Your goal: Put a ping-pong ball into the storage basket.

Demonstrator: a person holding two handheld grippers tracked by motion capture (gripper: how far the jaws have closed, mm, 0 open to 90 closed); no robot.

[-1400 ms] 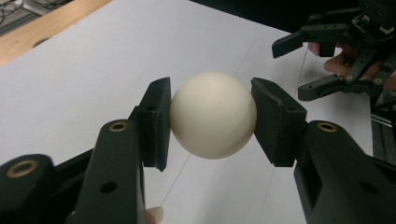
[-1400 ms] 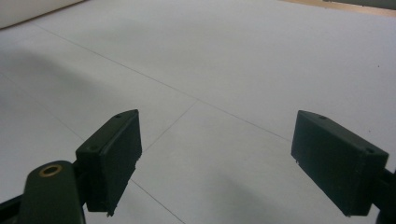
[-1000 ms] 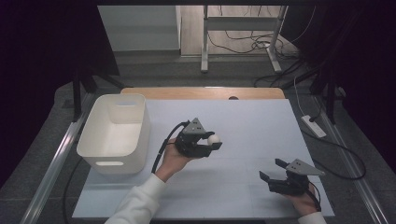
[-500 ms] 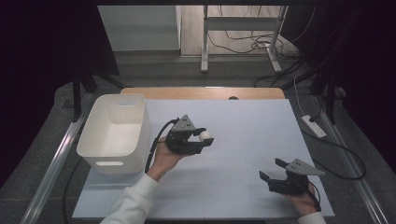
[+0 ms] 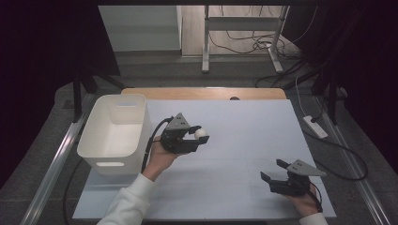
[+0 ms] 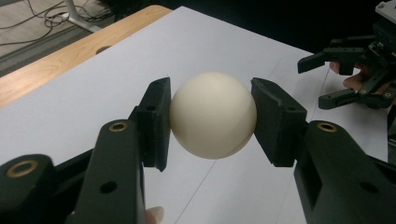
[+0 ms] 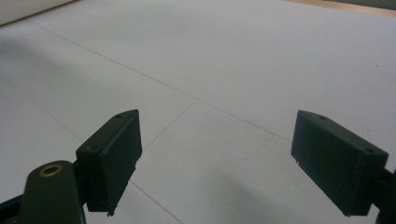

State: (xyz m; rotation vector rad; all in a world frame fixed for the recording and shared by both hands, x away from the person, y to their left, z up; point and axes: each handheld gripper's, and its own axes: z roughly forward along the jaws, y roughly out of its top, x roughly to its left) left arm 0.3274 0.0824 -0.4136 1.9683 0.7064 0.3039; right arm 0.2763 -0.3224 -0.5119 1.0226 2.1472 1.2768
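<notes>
white sleeves [image 5: 123, 206], black left hand-held gripper [image 5: 201, 138] and right hand-held gripper [image 5: 273, 174], grey triangular top plates, brass rivets, black cables

Left gripper [image 5: 199, 138] with white ball [image 5: 201, 133] clamped: shifted from frame centre toward left, nearer white bin [image 5: 114, 131], over last second; slight rebound right and upward in last half-second.

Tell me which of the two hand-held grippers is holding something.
The left hand-held gripper, beside the white bin: its jaws clamp a cream ball. The right hand-held gripper is open and empty.
</notes>
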